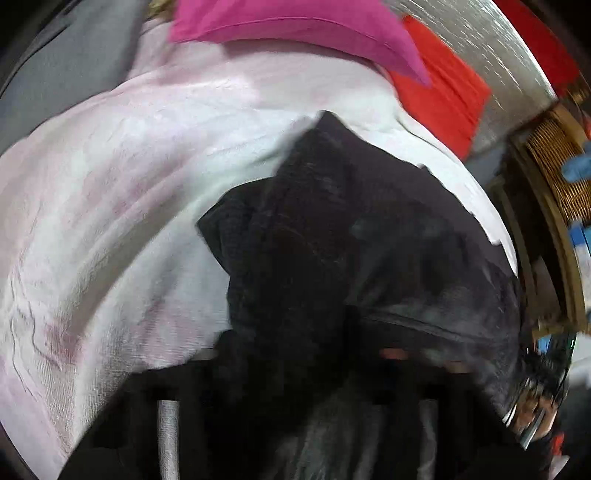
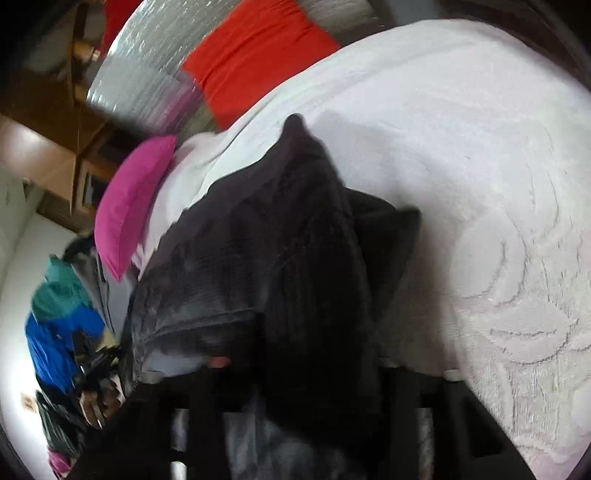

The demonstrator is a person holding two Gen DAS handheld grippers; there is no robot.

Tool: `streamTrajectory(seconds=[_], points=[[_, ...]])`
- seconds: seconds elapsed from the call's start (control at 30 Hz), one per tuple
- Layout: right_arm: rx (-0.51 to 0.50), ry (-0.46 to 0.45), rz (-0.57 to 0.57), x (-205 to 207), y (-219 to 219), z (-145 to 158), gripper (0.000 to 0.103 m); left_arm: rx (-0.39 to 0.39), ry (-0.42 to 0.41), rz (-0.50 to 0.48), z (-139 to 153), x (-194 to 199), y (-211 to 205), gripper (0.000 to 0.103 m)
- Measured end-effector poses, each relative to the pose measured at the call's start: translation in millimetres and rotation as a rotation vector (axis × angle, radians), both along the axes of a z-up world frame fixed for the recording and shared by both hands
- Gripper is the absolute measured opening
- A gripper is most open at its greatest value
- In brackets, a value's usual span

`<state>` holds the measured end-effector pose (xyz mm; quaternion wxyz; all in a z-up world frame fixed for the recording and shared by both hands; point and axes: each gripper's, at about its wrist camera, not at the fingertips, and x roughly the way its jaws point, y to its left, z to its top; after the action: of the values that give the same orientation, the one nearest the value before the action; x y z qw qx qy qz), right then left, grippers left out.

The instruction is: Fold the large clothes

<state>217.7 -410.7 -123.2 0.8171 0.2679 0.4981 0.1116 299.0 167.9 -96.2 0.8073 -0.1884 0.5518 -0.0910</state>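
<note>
A large black garment (image 1: pixel 332 240) hangs bunched in front of the left wrist camera, above a pale pink textured bedspread (image 1: pixel 110 184). My left gripper (image 1: pixel 295 369) is buried in the dark cloth and seems shut on it; its fingertips are hidden. In the right wrist view the same black garment (image 2: pixel 277 258) drapes over my right gripper (image 2: pixel 295 373), which also seems shut on the cloth, fingertips hidden. Both views are blurred by motion.
A magenta pillow (image 1: pixel 295 26) (image 2: pixel 129 206) and a red cloth (image 1: pixel 443 92) (image 2: pixel 255 55) lie on the bed. A silver quilted sheet (image 2: pixel 144 66) is behind. A heap of blue and teal clothes (image 2: pixel 59 325) lies at the left, wooden furniture (image 1: pixel 554 177) at the right.
</note>
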Motion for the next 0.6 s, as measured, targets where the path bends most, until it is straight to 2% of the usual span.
streamTrajectory(seconds=[0.07,0.13,0.23,0.3,0.37,0.4,0.43,0.47,0.5,0.53,0.57,0.6], points=[[-0.035,-0.032,0.024,-4,7,25,0.022,0.059,-0.032,-0.009,22,-3,-7,0.02],[-0.038,-0.093,0.045,-13,14,61,0.02,0.094,-0.086,-0.017,46,-12,-12,0.019],[-0.085,-0.164,0.075,-37,24,102,0.019,0.074,-0.183,-0.022,88,-41,-12,0.018],[-0.112,-0.183,0.087,-60,26,114,0.019,0.064,-0.22,-0.029,101,-63,-11,0.019],[-0.12,-0.169,0.088,-81,23,108,0.019,0.034,-0.218,-0.011,99,-92,-2,0.02],[-0.113,-0.137,0.081,-93,19,94,0.019,0.017,-0.202,-0.007,90,-100,-1,0.022],[-0.098,-0.102,0.066,-102,14,76,0.022,0.002,-0.178,-0.009,76,-107,1,0.024],[-0.077,-0.07,0.055,-107,9,57,0.025,-0.002,-0.134,-0.004,54,-113,3,0.031],[-0.052,-0.012,0.028,-112,2,31,0.034,0.004,-0.076,0.013,32,-116,5,0.04],[-0.042,0.049,-0.008,-115,-5,5,0.05,0.011,-0.028,0.038,14,-117,7,0.048],[-0.035,0.069,-0.029,-119,-12,-9,0.058,-0.033,-0.017,0.068,0,-121,15,0.061],[-0.004,0.051,-0.058,-124,-20,-17,0.07,-0.073,-0.027,0.093,-3,-124,22,0.064]])
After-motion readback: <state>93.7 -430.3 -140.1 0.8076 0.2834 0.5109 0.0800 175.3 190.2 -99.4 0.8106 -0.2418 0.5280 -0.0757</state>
